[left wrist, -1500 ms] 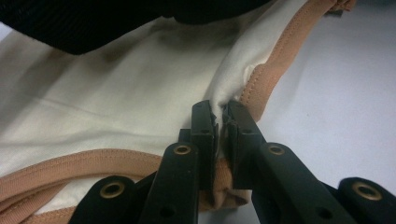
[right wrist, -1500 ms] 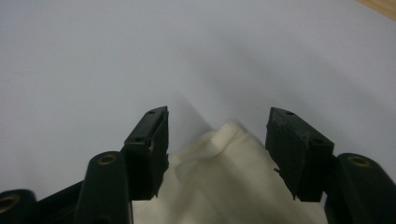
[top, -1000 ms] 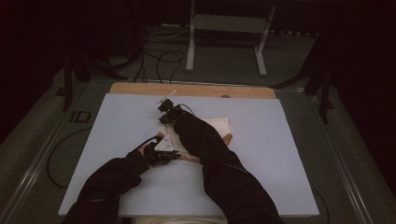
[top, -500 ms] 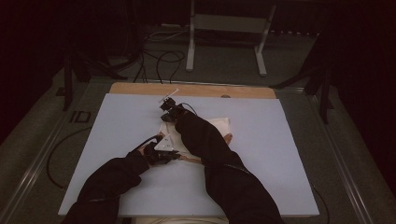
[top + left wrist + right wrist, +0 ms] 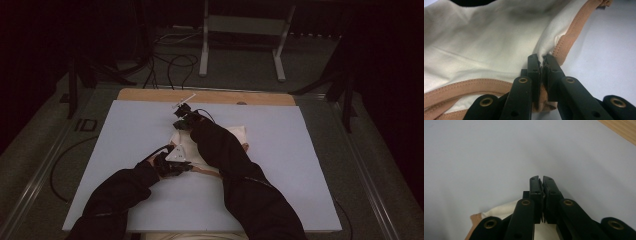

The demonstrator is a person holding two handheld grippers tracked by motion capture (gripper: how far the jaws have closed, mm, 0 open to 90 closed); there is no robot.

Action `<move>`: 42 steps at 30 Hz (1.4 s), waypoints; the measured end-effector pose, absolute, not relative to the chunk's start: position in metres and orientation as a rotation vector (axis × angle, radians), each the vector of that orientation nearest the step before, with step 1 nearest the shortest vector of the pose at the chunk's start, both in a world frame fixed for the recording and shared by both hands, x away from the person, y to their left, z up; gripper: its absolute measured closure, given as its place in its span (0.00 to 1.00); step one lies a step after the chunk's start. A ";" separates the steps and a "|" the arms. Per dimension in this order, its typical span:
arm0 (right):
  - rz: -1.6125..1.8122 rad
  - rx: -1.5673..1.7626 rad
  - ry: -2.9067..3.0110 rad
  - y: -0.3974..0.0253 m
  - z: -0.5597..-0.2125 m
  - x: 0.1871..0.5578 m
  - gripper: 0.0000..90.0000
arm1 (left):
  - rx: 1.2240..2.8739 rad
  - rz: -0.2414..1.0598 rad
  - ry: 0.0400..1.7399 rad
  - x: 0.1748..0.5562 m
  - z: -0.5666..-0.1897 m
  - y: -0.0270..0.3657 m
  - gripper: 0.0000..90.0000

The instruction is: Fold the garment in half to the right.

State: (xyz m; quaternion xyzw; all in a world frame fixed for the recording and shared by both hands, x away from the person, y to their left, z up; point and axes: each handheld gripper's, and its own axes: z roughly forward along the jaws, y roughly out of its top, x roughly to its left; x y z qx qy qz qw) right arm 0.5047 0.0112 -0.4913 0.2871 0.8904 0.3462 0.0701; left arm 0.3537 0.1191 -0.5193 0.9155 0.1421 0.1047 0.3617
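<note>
Right gripper (image 5: 181, 119) has lifted the cloth (image 5: 235, 134) farther along the table (image 5: 125, 130); left gripper (image 5: 186, 167) pinches its hem; both jaws clamp cloth

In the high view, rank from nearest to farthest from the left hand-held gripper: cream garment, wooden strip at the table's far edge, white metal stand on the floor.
1. Cream garment: in the left hand-held gripper.
2. Wooden strip: table's far edge.
3. White metal stand: floor beyond the table.

Both forearms reach forward in dark sleeves. The left gripper (image 5: 176, 162) sits low and near the body, its fingers (image 5: 534, 66) pressed together. The right gripper (image 5: 184, 121) extends farther ahead, fingers (image 5: 535, 186) likewise closed.
</note>
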 end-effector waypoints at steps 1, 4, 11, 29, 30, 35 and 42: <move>1.052 0.857 2.677 0.010 -0.489 0.504 0.97 | 2.358 0.272 0.364 0.354 -0.519 0.119 0.95; 1.068 0.852 2.673 0.006 -0.484 0.503 0.97 | 2.364 0.279 0.360 0.353 -0.518 0.118 0.95; 1.117 0.863 2.661 -0.001 -0.475 0.499 0.97 | 2.359 0.305 0.336 0.350 -0.510 0.117 0.95; 1.183 0.897 2.628 -0.026 -0.455 0.496 0.97 | 2.354 0.348 0.286 0.352 -0.492 0.113 0.95; 1.189 0.896 2.627 -0.028 -0.454 0.496 0.97 | 2.357 0.350 0.279 0.353 -0.491 0.113 0.95; 1.197 0.899 2.611 -0.034 -0.448 0.494 0.97 | 2.370 0.373 0.260 0.352 -0.485 0.109 0.95; 1.205 0.896 2.597 -0.043 -0.441 0.493 0.97 | 2.385 0.386 0.234 0.353 -0.478 0.105 0.95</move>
